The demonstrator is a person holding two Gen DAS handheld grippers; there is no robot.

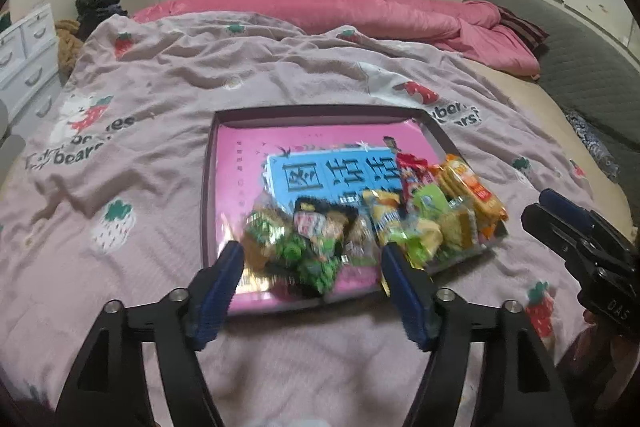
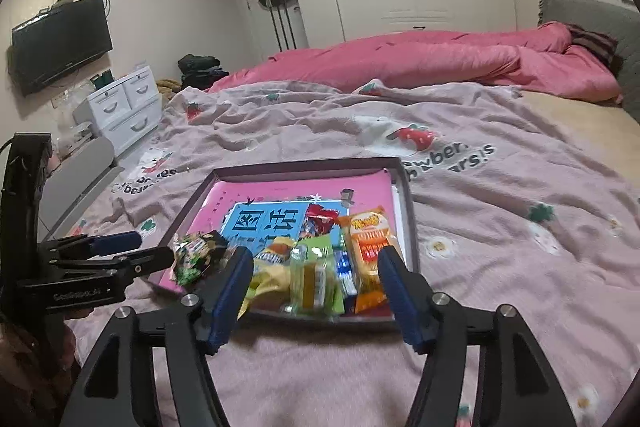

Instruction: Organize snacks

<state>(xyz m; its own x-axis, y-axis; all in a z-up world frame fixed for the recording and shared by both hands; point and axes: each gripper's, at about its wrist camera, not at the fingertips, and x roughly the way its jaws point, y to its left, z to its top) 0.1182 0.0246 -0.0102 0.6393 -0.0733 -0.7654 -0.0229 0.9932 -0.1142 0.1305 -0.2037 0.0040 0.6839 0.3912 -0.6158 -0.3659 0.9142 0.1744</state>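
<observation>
Left gripper [image 1: 312,267] and right gripper [image 2: 316,273]: jaws apart on both, nothing clamped. Snack packets [image 1: 372,223] lie heaped at the near edge of the shallow box [image 1: 320,117] on the bed, just beyond both sets of fingertips. Judged step: deposit complete. Next move requires sorting or fetching further snacks.

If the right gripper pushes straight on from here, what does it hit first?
Probably the green snack packet, lying in the box between the open right gripper fingers; depth is hard to judge through the fisheye.
</observation>
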